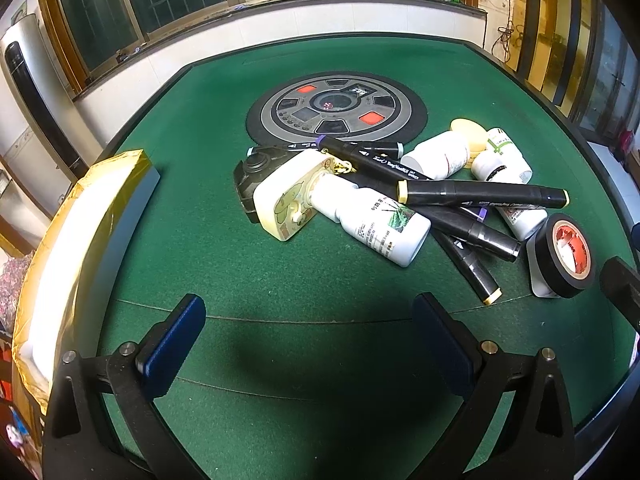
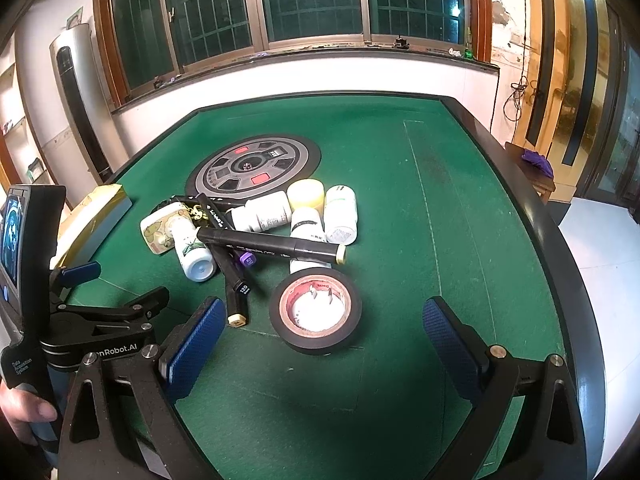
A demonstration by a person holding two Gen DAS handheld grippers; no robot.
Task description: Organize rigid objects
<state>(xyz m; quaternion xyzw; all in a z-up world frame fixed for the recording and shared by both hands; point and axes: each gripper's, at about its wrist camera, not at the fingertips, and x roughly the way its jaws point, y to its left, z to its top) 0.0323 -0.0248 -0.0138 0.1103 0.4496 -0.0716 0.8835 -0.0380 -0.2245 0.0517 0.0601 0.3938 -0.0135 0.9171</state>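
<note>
Both claws hang over the green counter (image 1: 320,60) with nothing between their blue pads. The left claw (image 1: 308,344) is spread wide above bare felt at the near edge; the right claw (image 2: 324,344) is spread just as wide, with the tape roll (image 2: 316,312) lying flat just ahead of its fingers.

The things to sort lie in one heap at the counter's middle, just this side of the round control panel (image 1: 336,106). In the left view the heap runs from 12 to 2 o'clock of the claw. A cream box (image 1: 288,196) with a cartoon print lies at the heap's left end, resting against a dark gadget (image 1: 256,176) behind it. A white bottle (image 1: 376,224) lies on its side touching the box. Several black markers (image 1: 480,194) cross one another over the bottles. More white bottles (image 1: 440,154) and a pale yellow cap (image 1: 466,128) sit at the heap's far side. The tape roll (image 1: 564,256) lies at 2 o'clock, at the heap's right end, over a white object.

A gold box (image 1: 80,232) stands at 10 o'clock along the counter's left edge, well apart from the heap.

In the right view, the left claw's handle with a small screen (image 2: 16,236) shows at 9 o'clock, and a hand (image 2: 20,404) grips it low at the frame's edge.
</note>
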